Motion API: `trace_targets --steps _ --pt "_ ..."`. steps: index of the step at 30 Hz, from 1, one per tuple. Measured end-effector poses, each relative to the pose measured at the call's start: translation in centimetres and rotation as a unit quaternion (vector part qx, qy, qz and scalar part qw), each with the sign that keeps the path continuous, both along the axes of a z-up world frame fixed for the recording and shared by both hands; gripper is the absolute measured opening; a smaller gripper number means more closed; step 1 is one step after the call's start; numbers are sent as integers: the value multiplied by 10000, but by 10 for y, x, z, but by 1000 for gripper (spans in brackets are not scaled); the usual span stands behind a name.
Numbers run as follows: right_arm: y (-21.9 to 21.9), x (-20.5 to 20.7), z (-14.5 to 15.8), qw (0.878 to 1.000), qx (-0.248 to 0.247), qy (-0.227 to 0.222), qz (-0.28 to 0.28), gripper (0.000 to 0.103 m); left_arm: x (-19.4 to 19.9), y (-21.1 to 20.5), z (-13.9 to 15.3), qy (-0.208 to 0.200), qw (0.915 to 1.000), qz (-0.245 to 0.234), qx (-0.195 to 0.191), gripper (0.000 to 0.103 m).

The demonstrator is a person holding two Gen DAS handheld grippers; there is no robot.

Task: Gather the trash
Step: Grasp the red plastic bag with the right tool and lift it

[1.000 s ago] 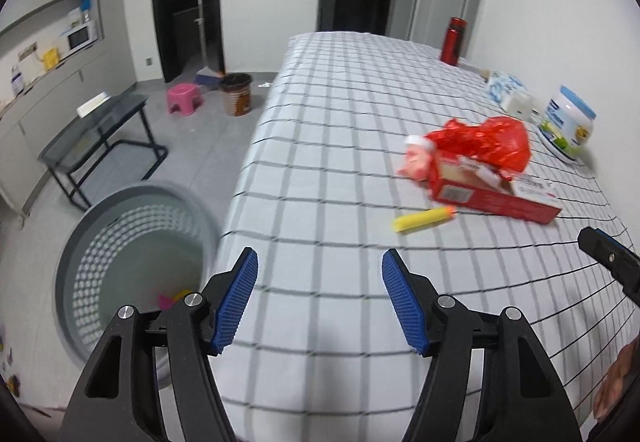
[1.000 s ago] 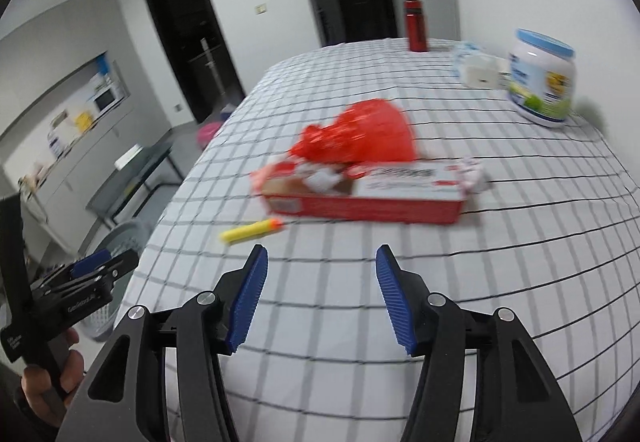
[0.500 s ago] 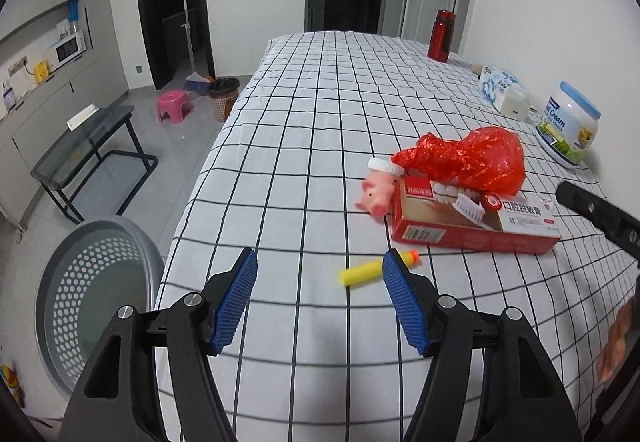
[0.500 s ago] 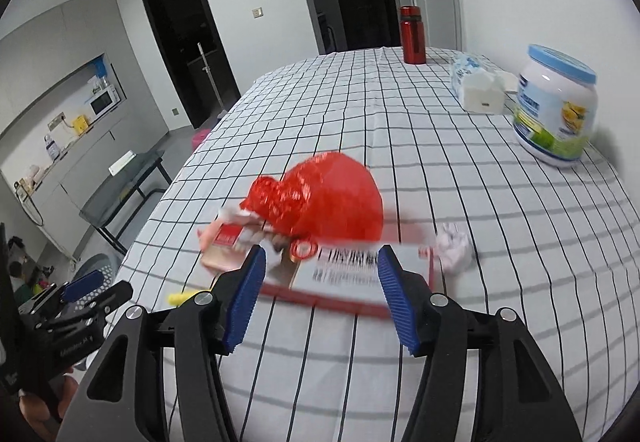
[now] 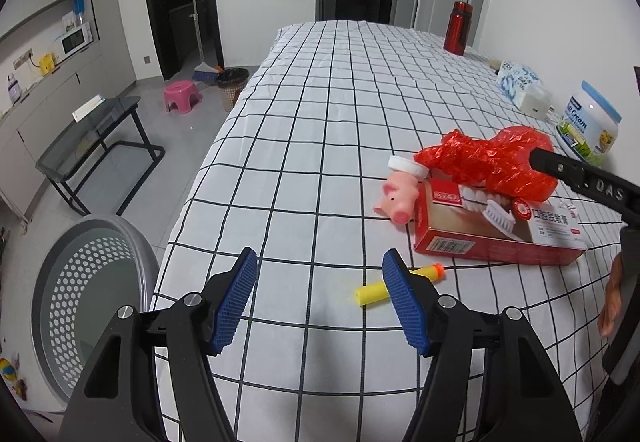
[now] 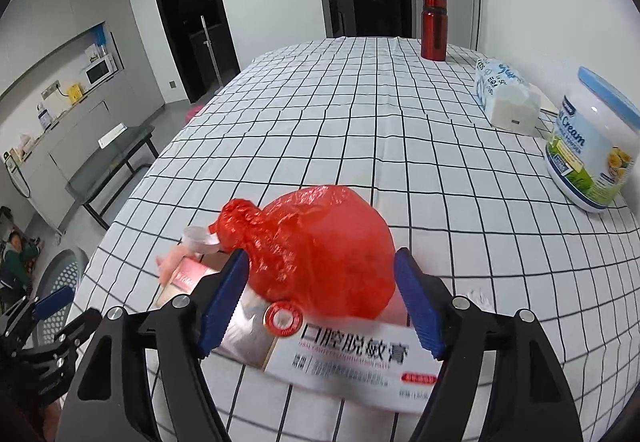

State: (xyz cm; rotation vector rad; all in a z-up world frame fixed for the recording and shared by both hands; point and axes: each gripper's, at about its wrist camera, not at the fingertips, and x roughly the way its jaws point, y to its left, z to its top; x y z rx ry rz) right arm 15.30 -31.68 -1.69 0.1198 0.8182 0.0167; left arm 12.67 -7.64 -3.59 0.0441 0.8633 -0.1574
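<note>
My right claw [image 6: 320, 298] is opening as I speak, blue pads spreading wide, and the red plastic bag [image 6: 320, 246] sits right between them. Neither pad presses on it; the bag bulges up in the gap with its knotted neck leaning toward my left pad. I have hold of nothing yet.

That bag is my landmark. It rests on top of the toothpaste box [image 6: 352, 358], whose printed white face runs out beneath the bag toward me, under both fingers. Just left of the bag's neck, a pink pig toy [image 6: 172, 262] pokes out, blurred, touching the box's far end.

Over to my left claw [image 5: 320, 302]: jaws standing partly apart, empty, hovering over the checked tablecloth [image 5: 320, 122]. A yellow foam dart [image 5: 372, 292] lies on the cloth just beyond my right pad, its orange tip pointing toward the box, and well short of the bag.

Further out, beyond the bag by the wall, stands a blue-lidded tub [image 6: 592, 146], then a tissue pack [image 6: 504, 98], then a red bottle [image 6: 434, 28] at the far end. Off the table edge, down on the floor well left of the bag, waits the grey perforated basket [image 5: 80, 306].
</note>
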Motion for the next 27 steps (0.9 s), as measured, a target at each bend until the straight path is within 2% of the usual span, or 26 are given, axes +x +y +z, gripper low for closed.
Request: trace_targets --steps 4,6,8,9,11,16,27 --pt "4 9 -5 9999 6 82 77 69 1 1 -4 59 10000 -2 14 64" --pt "7 11 -8 9998 16 127 149 52 0 1 -6 79 10000 -3 11 64" --pt "10 13 -11 9996 22 212 199 30 0 1 -7 101 9999 -11 0 64" --pt "10 13 -12 9995 47 236 211 27 0 1 -7 114 9999 -19 -3 64" --pt "10 12 -12 9995 104 225 207 15 -2 0 -8 126 9999 -42 -14 65" --pt "4 -4 -2 9994 342 -33 97 9 -7 -2 -8 121 9999 -110 -9 68" --pt "-22 -65 33 9942 840 -588 -326 8 -15 -14 -16 189 9987 -468 68 68"
